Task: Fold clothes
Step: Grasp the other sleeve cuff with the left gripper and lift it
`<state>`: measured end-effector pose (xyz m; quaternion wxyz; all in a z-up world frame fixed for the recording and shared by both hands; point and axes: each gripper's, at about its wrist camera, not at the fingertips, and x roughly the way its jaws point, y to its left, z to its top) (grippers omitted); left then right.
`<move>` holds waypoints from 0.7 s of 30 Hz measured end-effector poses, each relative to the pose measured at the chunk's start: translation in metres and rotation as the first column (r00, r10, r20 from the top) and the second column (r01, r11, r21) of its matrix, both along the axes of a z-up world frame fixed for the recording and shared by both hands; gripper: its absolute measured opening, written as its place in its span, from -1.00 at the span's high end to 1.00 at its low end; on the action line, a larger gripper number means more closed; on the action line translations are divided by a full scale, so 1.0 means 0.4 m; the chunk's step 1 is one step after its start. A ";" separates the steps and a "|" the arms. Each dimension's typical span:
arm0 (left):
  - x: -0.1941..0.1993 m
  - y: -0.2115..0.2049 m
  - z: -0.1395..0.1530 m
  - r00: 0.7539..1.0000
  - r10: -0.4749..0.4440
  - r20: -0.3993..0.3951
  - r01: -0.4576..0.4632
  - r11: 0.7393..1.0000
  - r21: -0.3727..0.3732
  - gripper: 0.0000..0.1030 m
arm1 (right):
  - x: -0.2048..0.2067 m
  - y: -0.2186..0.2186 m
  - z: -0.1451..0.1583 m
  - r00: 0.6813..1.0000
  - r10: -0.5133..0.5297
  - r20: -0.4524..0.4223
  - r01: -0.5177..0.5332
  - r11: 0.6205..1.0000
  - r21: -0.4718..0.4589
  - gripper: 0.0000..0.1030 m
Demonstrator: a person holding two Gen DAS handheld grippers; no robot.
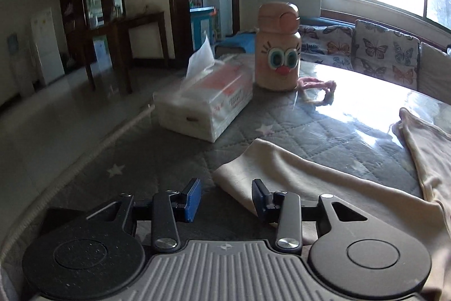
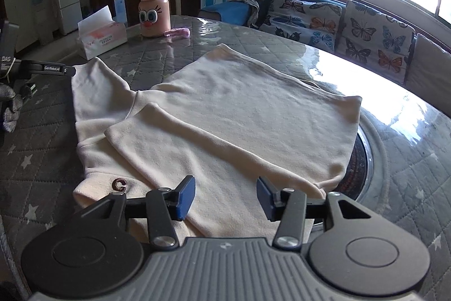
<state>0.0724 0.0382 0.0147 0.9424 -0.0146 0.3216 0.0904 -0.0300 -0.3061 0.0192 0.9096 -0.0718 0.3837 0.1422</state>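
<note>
The shirt (image 2: 225,114) is seen to be soft, matt cream cloth with a fine nap. The tabletop (image 2: 394,92) under it is covered by grey quilted cloth beneath a clear, glossy film. Beyond the shirt, a smooth pink plastic bottle (image 2: 153,9) and a tissue pack (image 2: 103,40) in shiny wrap are shown. Blue ribbed pads (image 2: 186,200) are carried by matt black jaws.

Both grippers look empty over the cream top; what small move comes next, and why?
Probably close the open left gripper on the cuff of the cream knit top's outstretched sleeve beside it: the other sleeve already lies folded across the body, near the open right gripper.
</note>
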 end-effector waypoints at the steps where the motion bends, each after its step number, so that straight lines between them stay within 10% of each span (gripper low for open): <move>1: 0.005 0.002 -0.004 1.000 0.002 -0.005 -0.003 1.000 -0.006 0.21 | -0.001 -0.001 0.000 1.000 -0.002 -0.001 0.002 1.000 0.002 0.05; 9: 0.025 0.016 -0.006 1.000 0.002 -0.002 -0.002 0.998 -0.064 0.85 | -0.008 -0.003 0.001 1.000 -0.007 0.000 0.007 1.000 0.010 0.05; 21: -0.084 -0.172 0.174 0.951 -0.244 0.191 0.268 0.957 -0.109 0.91 | -0.040 -0.027 0.015 0.999 -0.027 0.030 0.025 0.999 0.044 0.05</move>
